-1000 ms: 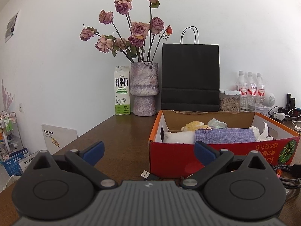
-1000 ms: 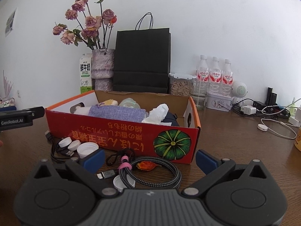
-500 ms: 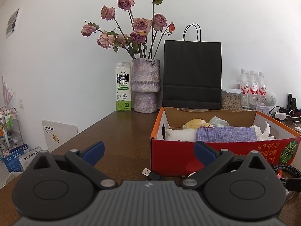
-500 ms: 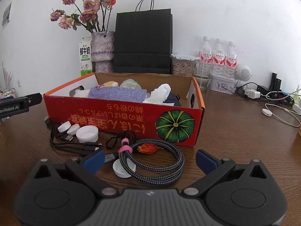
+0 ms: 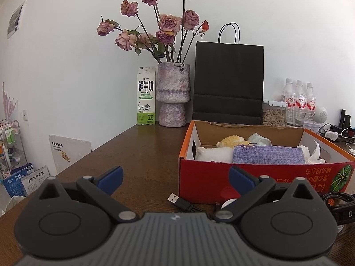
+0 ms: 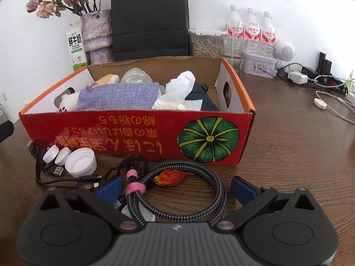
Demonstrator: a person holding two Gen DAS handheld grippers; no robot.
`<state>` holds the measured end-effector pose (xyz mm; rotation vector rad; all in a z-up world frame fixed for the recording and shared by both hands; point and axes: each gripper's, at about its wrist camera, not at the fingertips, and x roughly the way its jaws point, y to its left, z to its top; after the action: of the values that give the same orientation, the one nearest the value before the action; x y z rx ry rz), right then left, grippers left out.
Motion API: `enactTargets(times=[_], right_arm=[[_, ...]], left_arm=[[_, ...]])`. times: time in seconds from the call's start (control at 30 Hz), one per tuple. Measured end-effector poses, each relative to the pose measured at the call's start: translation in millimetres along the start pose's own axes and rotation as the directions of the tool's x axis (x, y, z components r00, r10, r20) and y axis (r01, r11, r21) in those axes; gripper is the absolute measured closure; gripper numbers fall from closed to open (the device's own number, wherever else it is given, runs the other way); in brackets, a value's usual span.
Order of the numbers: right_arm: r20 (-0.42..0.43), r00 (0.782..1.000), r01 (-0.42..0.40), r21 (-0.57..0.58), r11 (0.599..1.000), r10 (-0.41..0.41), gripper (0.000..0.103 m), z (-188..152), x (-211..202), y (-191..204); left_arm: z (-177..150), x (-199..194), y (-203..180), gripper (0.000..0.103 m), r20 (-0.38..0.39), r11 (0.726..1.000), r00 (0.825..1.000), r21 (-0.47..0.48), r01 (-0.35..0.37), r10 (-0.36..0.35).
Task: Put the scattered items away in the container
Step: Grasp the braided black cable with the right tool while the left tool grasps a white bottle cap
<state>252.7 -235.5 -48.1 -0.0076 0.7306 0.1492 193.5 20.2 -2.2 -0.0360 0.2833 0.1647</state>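
Note:
A red cardboard box [image 6: 137, 133] [image 5: 255, 177] holds a purple pouch [image 6: 117, 96], crumpled tissue [image 6: 177, 90] and other soft items. In front of it lie a coiled braided cable [image 6: 195, 190] with a pink tie [image 6: 134, 186], an orange scrap [image 6: 169, 177], white bottle caps [image 6: 81, 161] and thin black USB cables [image 6: 55, 173]. My right gripper [image 6: 176, 188] is open, low over the braided coil, one finger on each side of it. My left gripper [image 5: 175, 178] is open and empty, left of the box, above a USB plug [image 5: 175, 199].
Behind the box stand a black paper bag [image 6: 149, 17], a vase of dried roses [image 5: 173, 95], a milk carton [image 5: 146, 99], water bottles [image 6: 250, 28] and a jar of seeds [image 6: 206, 43]. Chargers and white cables [image 6: 328, 97] lie at the right. The table edge drops off at left.
My right gripper has moved forward and tilted down, so the braided coil now lies between its fingers. The left gripper has shifted only slightly. Both stay open.

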Motion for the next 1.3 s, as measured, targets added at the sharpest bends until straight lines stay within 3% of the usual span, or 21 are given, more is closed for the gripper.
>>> enactTargets(times=[0.23, 0.63, 0.87, 1.03, 1.13, 1.17, 1.3], right_arm=[[0.028, 1.000, -0.005, -0.028, 1.000, 0.006, 0.010, -5.9, -6.9, 6.2], [0.194, 0.980, -0.053, 0.009, 0.999, 0.051, 0.011, -11.6, -39.5, -9.3], [0.266, 0.964, -0.022, 0.010, 1.000, 0.018, 0.011, -15.2, -50.1, -18.8], [0.273, 0.962, -0.013, 0.028, 1.000, 0.005, 0.011, -17.3, -49.6, -27.5], [0.277, 0.961, -0.016, 0.038, 0.999, 0.005, 0.011, -19.0, -49.4, -30.9], [0.279, 0.960, -0.019, 0.040, 0.999, 0.007, 0.011, -19.4, -49.5, -31.5], [0.282, 0.959, -0.027, 0.034, 0.999, 0.017, 0.011, -21.0, -49.7, -29.6]], left_arm=[[-0.1, 2.8, 2.7, 0.000, -0.022, 1.000, 1.000, -0.018, -0.006, 0.006], [0.0, 6.0, 3.0, 0.000, -0.047, 1.000, 0.999, -0.024, -0.007, 0.006], [-1.5, 12.9, 5.1, 0.000, -0.103, 0.999, 0.994, -0.046, 0.025, -0.029], [-2.5, 8.3, -14.0, 0.000, -0.091, 0.996, 0.993, 0.045, 0.082, -0.078], [-3.1, 10.7, -25.4, 0.000, -0.106, 0.993, 0.989, 0.052, 0.109, -0.103], [-2.9, 12.8, -28.0, 0.001, -0.112, 0.993, 0.988, 0.049, 0.111, -0.105], [-2.4, 23.6, -36.9, 0.025, -0.155, 0.988, 0.978, 0.047, 0.149, -0.140]])
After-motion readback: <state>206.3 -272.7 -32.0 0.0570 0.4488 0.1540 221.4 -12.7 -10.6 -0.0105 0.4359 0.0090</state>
